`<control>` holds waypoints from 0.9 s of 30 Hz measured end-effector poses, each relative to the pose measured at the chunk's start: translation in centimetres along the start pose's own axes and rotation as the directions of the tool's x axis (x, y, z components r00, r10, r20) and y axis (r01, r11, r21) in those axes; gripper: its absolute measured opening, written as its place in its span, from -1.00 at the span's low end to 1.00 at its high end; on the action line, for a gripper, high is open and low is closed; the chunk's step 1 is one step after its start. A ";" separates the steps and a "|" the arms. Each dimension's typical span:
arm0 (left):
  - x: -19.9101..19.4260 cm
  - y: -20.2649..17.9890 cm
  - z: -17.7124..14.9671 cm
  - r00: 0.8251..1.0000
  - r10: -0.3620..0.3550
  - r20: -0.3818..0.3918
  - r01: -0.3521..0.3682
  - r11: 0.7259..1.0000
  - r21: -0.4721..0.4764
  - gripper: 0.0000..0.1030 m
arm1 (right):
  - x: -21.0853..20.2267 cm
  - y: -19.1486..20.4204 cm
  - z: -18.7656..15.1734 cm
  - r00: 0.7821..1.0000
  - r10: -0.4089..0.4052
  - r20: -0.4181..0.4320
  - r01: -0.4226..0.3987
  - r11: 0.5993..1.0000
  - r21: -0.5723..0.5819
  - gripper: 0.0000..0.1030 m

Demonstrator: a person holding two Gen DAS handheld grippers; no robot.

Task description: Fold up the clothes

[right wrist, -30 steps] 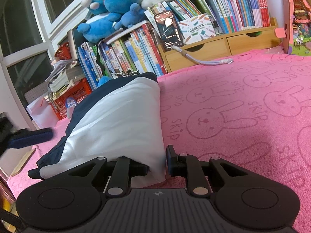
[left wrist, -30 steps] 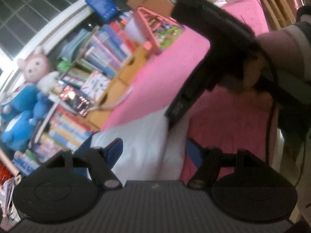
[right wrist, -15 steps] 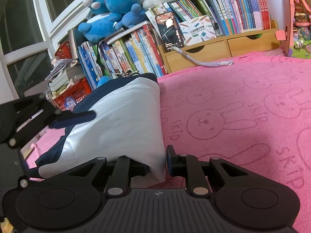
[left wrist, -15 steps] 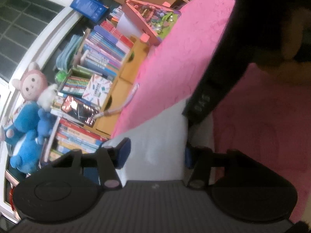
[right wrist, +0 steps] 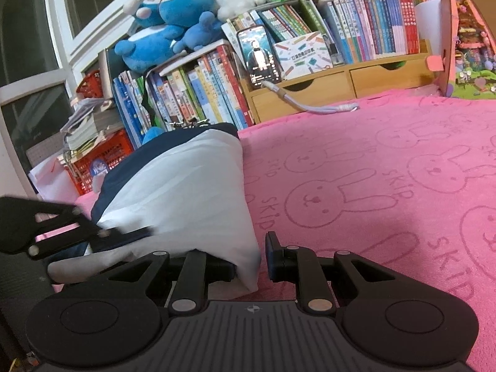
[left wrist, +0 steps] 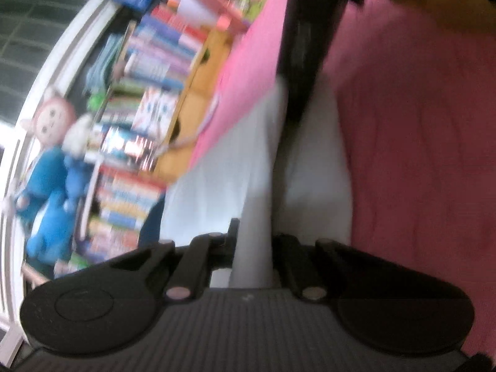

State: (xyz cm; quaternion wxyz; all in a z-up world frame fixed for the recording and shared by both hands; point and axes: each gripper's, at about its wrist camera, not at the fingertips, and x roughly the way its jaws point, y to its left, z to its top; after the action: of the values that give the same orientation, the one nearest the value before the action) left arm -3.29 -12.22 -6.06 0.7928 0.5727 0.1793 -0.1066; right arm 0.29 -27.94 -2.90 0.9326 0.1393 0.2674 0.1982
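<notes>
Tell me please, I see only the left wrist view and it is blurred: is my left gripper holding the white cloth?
Observer: Yes. In the right wrist view, the left gripper is shut on the white cloth at its near left edge; its jaws have just been closing.
Operator: And the right gripper?
Observer: The cloth's near corner lies between the fingers of the right gripper, but the right pad stands clear of the fabric.
Operator: Is the cloth flat?
Observer: No, it looks puffed up, with a navy edge along its left side, on the pink towel.
</notes>
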 end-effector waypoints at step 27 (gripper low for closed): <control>-6.2 3.4 -6.5 0.998 0.024 0.060 -0.010 0.975 -0.222 -0.86 | -3.6 11.2 -5.9 0.979 -0.043 0.200 0.193 0.522 -0.831 0.25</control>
State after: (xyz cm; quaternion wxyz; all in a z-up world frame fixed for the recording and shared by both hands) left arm -8.71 -5.20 -2.43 0.8578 0.4786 0.1606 -0.0968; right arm -9.07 -18.80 -2.04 0.9121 -0.3331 0.0737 0.2275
